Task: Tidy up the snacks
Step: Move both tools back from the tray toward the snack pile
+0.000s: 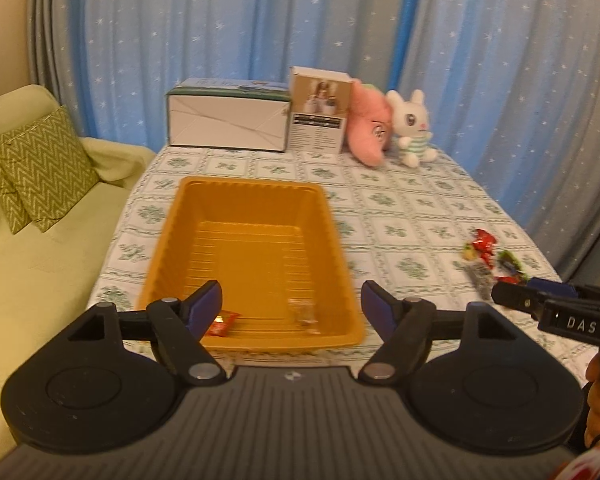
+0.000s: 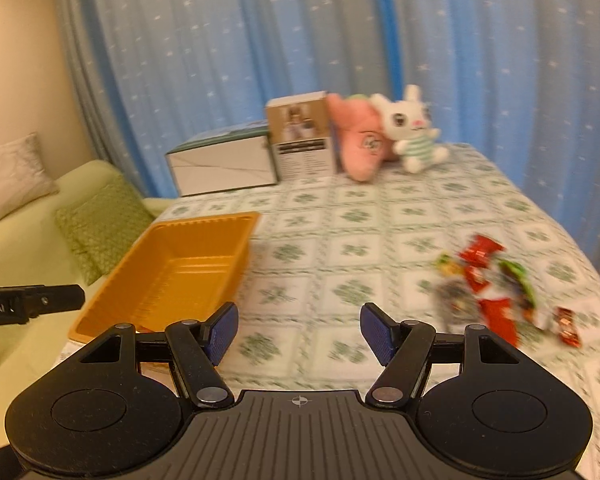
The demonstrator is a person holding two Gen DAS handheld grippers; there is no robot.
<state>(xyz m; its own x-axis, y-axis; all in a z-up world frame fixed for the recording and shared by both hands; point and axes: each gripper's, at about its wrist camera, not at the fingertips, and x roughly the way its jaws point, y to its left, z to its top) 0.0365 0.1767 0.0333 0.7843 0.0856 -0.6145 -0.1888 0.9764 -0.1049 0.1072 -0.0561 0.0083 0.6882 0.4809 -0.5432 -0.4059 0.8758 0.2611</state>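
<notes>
Orange tray, ribbed and rectangular, near the table's left edge, with a red-wrapped snack and a clear-wrapped snack at its near end. Heap of red, green and grey wrapped snacks by the right edge, blurred. Left gripper over the tray's near end and right gripper over bare cloth, jaws apart, nothing held.

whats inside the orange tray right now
The orange tray holds two snacks at its near end: a red wrapped candy and a small clear-wrapped piece. The left gripper partly covers the candy and the near left corner.
</notes>
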